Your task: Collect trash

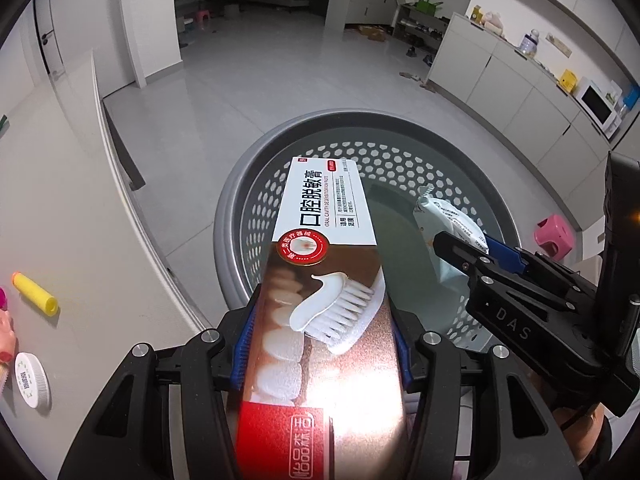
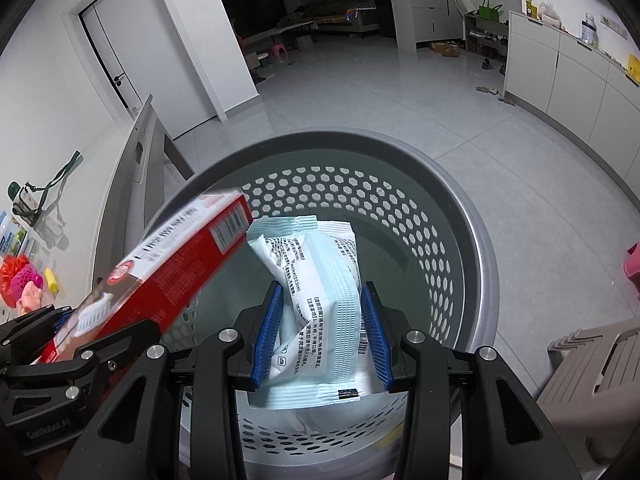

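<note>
- Left gripper (image 1: 322,346) fingers clamp the toothpaste box (image 1: 320,280); the long box could land across the basket (image 1: 520,184) rim.
- Right gripper (image 2: 322,334) fingers pinch the wipes packet (image 2: 316,280); it may snag the box.

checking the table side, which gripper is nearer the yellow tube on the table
Left. The left gripper, shut on the toothpaste box, is over the basket beside the table holding the yellow tube; the right gripper, holding the wipes packet, is farther away.
</note>
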{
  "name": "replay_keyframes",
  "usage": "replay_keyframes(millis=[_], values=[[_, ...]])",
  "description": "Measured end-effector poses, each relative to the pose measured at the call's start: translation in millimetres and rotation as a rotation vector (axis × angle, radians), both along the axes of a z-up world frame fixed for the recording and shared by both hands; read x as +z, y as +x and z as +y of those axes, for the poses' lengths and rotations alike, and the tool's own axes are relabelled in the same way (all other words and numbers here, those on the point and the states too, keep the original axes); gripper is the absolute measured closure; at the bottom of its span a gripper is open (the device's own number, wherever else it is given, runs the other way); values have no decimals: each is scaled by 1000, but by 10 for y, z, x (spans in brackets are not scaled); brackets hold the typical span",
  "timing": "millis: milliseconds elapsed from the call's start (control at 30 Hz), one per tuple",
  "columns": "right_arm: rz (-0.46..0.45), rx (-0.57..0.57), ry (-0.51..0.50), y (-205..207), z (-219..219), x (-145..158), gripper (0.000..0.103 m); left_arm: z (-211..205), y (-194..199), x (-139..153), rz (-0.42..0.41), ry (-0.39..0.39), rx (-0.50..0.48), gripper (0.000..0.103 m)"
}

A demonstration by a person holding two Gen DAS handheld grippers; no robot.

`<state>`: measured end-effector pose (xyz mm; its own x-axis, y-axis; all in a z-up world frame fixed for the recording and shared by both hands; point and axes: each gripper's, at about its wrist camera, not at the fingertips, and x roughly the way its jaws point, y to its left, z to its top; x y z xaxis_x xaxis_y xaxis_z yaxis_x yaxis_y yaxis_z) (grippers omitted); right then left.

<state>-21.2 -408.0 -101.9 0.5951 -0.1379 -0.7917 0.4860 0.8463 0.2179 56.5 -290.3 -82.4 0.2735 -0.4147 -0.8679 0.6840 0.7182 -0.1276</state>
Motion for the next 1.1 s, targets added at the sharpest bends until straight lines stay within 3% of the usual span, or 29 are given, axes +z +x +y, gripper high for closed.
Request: replay_keyframes(millis=[133,267,567,1100], values=[[-2,-4,-4,-27,-6,-9,62,-3,-22,-2,-5,-1,-2,50],[-9,-8,-13,-57,-5,-5,50,2,-6,-3,1,-3,0,46],[-14,-16,-15,-140,-10,-2,49,-13,-35,18,-2,-15,-10,40],[-24,-31,-13,-269,-32,43,49,67,-66,15,-17,-17,-2,41]])
